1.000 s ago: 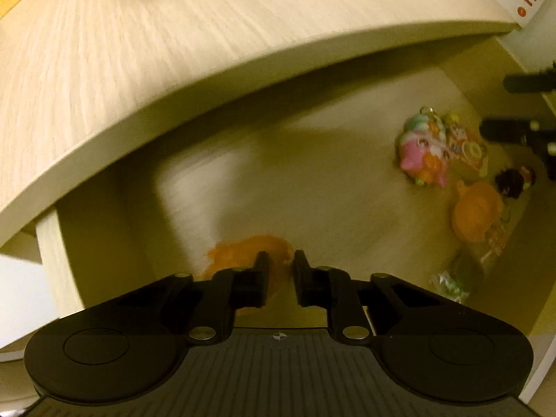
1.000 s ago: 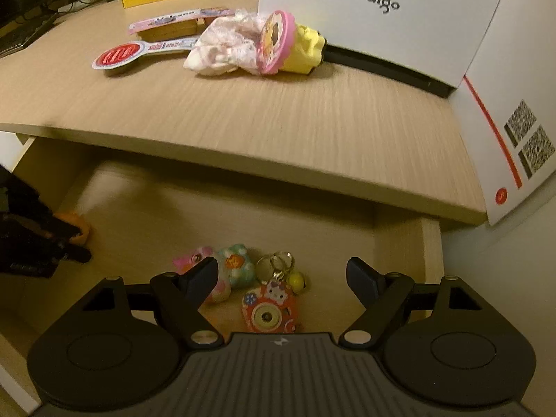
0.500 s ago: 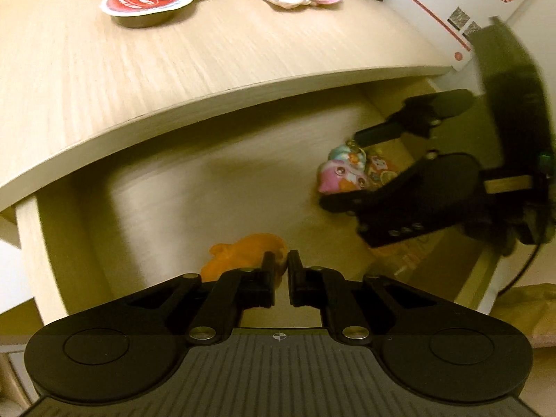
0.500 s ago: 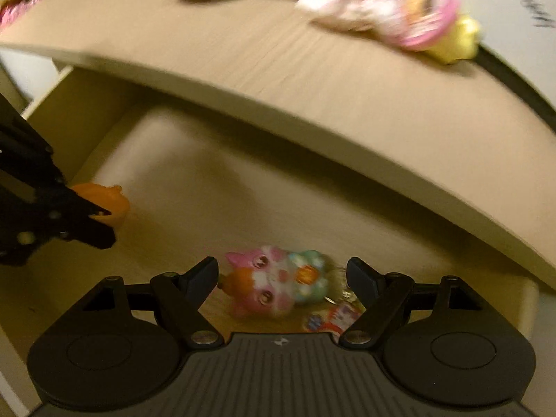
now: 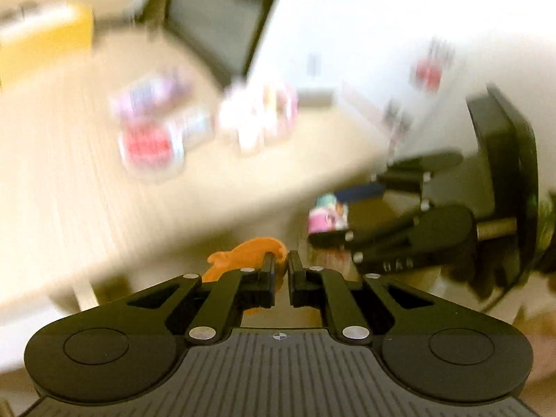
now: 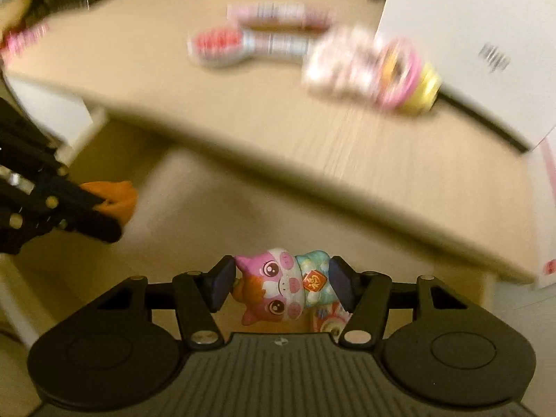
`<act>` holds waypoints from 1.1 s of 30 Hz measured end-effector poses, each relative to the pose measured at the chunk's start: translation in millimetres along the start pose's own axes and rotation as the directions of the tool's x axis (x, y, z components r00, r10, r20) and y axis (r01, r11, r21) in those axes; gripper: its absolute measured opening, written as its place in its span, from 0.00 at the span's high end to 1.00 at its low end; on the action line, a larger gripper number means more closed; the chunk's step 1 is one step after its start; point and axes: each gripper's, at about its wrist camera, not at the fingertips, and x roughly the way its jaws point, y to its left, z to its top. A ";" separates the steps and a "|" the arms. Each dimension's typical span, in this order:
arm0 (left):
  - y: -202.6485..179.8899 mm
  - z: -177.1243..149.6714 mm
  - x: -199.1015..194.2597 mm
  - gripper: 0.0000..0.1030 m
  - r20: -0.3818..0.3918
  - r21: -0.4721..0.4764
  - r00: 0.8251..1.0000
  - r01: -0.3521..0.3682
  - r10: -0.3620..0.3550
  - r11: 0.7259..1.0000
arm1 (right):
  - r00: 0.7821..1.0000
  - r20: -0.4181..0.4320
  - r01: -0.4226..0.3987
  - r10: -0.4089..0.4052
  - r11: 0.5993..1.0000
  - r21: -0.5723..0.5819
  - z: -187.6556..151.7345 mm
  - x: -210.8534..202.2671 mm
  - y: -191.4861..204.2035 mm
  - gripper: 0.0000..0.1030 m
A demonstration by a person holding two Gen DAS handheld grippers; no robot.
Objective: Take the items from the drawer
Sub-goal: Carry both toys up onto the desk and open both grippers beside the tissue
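Left claw: my left claw (image 5: 281,271) is clenched on a small orange toy (image 5: 250,252), pinched at the very fingertips; most of the toy sticks out ahead and to the left of the tips.
Right claw: my right claw (image 6: 283,283) is closing; the pink and teal cat toy (image 6: 288,285) lies crosswise between its pads, which touch both ends.
Key relation: the cat toy's long axis runs pad to pad, pink head by the left pad, teal body by the right.
Drawer: its floor (image 6: 208,222) lies below and ahead of both claws.
Bench: the bench (image 6: 264,125) is above and beyond both claws; I judge both toys go there.
Nearer hand: each claw already has its own toy.
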 end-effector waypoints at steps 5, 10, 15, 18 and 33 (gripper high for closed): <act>12.4 64.1 -31.0 0.91 0.233 0.034 0.966 -0.125 0.114 0.992 | 0.961 0.262 0.085 -0.085 0.996 0.013 60.1 -54.4 -12.5 0.42; 44.6 91.8 -7.5 0.91 0.273 -0.057 0.927 -0.251 0.256 0.966 | 0.898 0.401 0.220 -0.182 0.974 -0.050 112.6 -49.7 -14.5 0.42; 80.5 81.0 24.1 0.91 0.173 -0.135 0.920 -0.331 0.351 0.934 | 0.924 0.349 0.190 -0.156 0.980 -0.065 130.5 -2.7 -11.4 0.42; 94.4 75.4 42.6 0.91 0.119 -0.184 0.920 -0.349 0.373 0.919 | 0.932 0.326 0.201 -0.156 0.973 -0.110 132.4 23.7 -5.5 0.42; 99.1 64.4 57.6 0.84 0.083 -0.159 0.928 -0.347 0.363 0.924 | 0.949 0.267 0.220 -0.166 0.958 -0.186 127.0 73.5 1.8 0.36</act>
